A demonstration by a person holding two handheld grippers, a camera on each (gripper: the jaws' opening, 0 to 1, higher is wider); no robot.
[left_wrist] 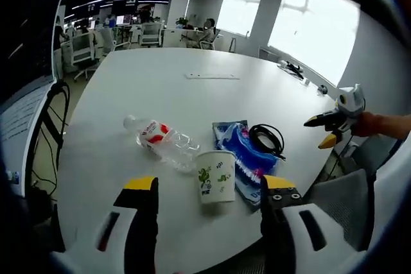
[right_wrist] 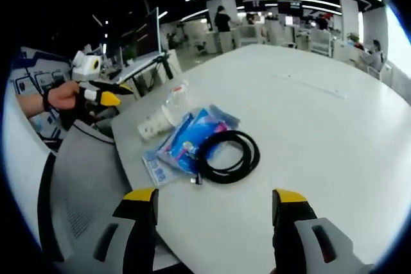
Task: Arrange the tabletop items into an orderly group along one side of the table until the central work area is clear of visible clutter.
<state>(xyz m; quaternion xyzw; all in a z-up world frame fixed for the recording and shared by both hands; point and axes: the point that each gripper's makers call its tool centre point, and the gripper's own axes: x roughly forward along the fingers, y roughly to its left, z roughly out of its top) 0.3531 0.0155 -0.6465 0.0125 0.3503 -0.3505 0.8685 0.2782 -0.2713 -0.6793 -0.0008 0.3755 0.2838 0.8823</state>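
Note:
On the white table (left_wrist: 192, 94) (right_wrist: 321, 113) a clear plastic bottle (left_wrist: 160, 139) (right_wrist: 174, 99) with a red and white label lies on its side. A white paper cup (left_wrist: 215, 176) (right_wrist: 153, 125) stands beside it, next to a blue packet (left_wrist: 241, 152) (right_wrist: 189, 140). A coiled black cable (left_wrist: 266, 139) (right_wrist: 228, 155) partly rests on the packet. My left gripper (left_wrist: 210, 184) (right_wrist: 106, 94) is open, its jaws just short of the cup on either side. My right gripper (right_wrist: 215, 196) (left_wrist: 327, 129) is open, held off the table edge near the cable.
A grey chair back (right_wrist: 83, 178) (left_wrist: 334, 203) stands against the near table edge. A thin flat strip (left_wrist: 212, 76) lies mid-table and small items (left_wrist: 292, 68) sit near the window side. A monitor and cables (left_wrist: 38, 113) stand to the left. Office chairs and desks fill the background.

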